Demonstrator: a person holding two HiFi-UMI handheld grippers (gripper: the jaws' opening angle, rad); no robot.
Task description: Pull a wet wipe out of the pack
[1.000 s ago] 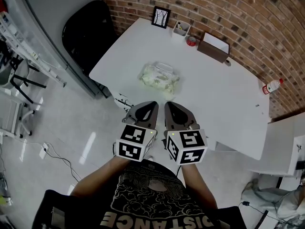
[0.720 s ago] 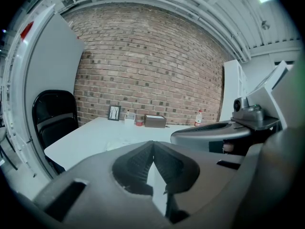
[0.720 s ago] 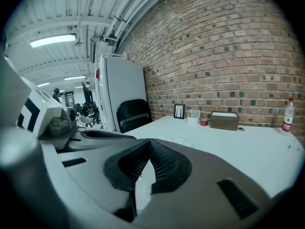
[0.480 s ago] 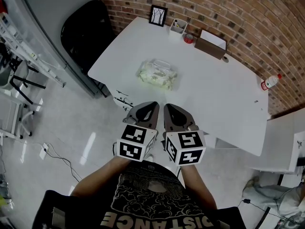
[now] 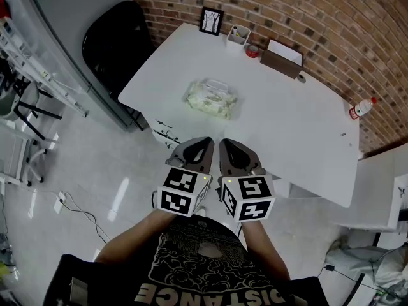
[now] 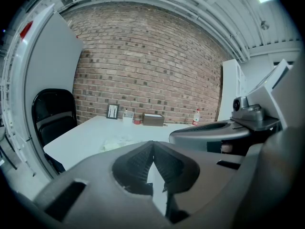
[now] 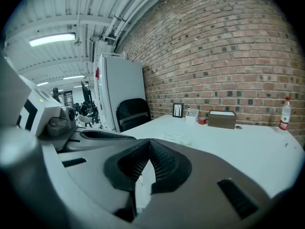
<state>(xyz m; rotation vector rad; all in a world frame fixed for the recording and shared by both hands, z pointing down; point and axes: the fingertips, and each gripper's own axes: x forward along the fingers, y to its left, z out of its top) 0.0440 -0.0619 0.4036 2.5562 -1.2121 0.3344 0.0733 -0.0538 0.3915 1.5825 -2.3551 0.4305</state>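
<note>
Little has moved: against a second ago the head view sits a shade differently, so the table's contents appear slightly higher, and we judge that a tilt of the head; both grippers hold the same place close before the chest. Item one, soft pale-green plastic wet wipe pack (image 5: 210, 99): lies flat near the close edge of the white table (image 5: 287, 126), well apart from both grippers. We judge it light and pliant, its film slippery and its wipe thin, damp and easily torn; one gripper should pin the body while the other pinches the wipe at the top opening, whose detail we cannot make out from here. Item two, left gripper (image 5: 203, 143): ribbed pads meet at the tips, nothing between them. Item three, right gripper (image 5: 224, 143): likewise closed to the tips, empty. Sundries at the far brick-wall side: small black picture frame (image 5: 211, 20), brown box (image 5: 284, 57), clear plastic bottle (image 5: 361, 109). Black chair (image 5: 118, 40) stands beside the table.
</note>
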